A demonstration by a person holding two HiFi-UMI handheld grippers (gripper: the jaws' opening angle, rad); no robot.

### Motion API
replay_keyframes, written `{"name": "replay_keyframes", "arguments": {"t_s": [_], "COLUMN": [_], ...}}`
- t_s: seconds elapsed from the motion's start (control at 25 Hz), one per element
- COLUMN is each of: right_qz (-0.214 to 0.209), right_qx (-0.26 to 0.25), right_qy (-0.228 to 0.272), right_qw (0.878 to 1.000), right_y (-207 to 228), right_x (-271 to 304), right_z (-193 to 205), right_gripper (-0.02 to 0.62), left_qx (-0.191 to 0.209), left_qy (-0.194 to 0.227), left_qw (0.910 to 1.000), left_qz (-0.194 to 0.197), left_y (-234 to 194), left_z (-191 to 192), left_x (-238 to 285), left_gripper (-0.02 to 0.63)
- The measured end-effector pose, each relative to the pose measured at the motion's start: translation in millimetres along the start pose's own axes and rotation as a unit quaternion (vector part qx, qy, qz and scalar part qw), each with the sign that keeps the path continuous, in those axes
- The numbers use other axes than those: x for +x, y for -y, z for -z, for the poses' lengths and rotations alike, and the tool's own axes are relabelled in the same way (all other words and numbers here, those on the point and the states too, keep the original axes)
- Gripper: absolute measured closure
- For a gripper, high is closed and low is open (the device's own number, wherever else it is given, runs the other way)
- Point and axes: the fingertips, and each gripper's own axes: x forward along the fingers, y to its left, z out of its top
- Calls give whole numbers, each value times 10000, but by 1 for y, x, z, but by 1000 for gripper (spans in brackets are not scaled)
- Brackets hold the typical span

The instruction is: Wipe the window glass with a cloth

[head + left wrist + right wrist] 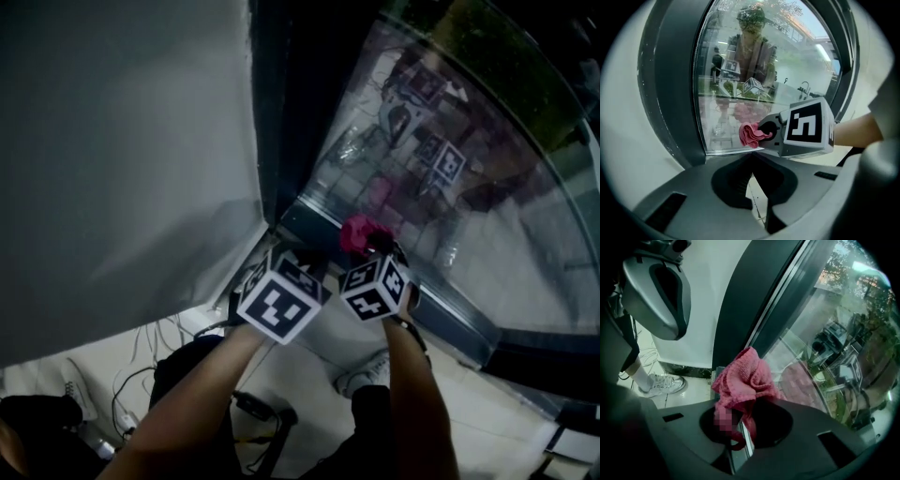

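Observation:
A crumpled pink cloth (743, 380) is held in my right gripper (740, 427), whose jaws are shut on it. The cloth (356, 232) rests against the bottom left corner of the window glass (450, 169), just above the lower frame. In the left gripper view, the right gripper (765, 131) reaches in from the right and presses the cloth (750, 135) onto the pane (740, 70). My left gripper (286, 255) hovers beside it, a little left and back from the glass. Its jaws (752, 161) meet at the tips with nothing between them.
A dark upright window frame (291, 112) separates the glass from a white wall (112, 141). A dark sill (450, 309) runs under the pane. Cables (141, 375) and a white shoe (361, 380) are on the tiled floor below. The glass shows reflections of both grippers.

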Motion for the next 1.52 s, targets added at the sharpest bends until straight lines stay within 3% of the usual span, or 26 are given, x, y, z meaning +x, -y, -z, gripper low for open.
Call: {"name": "replay_keyframes", "arguments": {"t_s": [0.24, 0.56, 0.64, 0.76, 0.96, 1.08, 1.28, 1.52], "right_qz": [-260, -553, -721, -956, -1203, -1247, -1353, -1249], "right_qx": [178, 461, 804, 1853, 3541, 4453, 5782, 7098], "right_qy": [-155, -388, -480, -555, -348, -188, 328, 1070], "right_qw": [9994, 9966, 9930, 9764, 9268, 8865, 8039, 6850], "right_y": [-17, -35, -41, -48, -58, -59, -58, -50], "right_x": [31, 63, 72, 87, 100, 106, 114, 119], "right_z": [24, 39, 44, 54, 48, 34, 13, -3], "right_gripper": [543, 543, 543, 543, 543, 543, 543, 543], "left_qx": [-162, -188, -206, -256, -270, -318, -374, -282], "left_qy": [-290, -337, -313, -307, -315, -364, -438, -412], "left_qw": [9994, 9990, 9991, 9990, 9990, 9988, 9982, 9987], "left_qz": [-127, -201, -220, -201, -190, -110, -158, -125], "left_y": [-5, -16, -18, -20, -28, -37, -46, -48], "left_z": [15, 18, 19, 20, 26, 33, 45, 46], "left_x": [1, -1, -3, -5, -9, -14, -20, -25], "left_gripper": [598, 598, 598, 598, 598, 598, 598, 598]}}
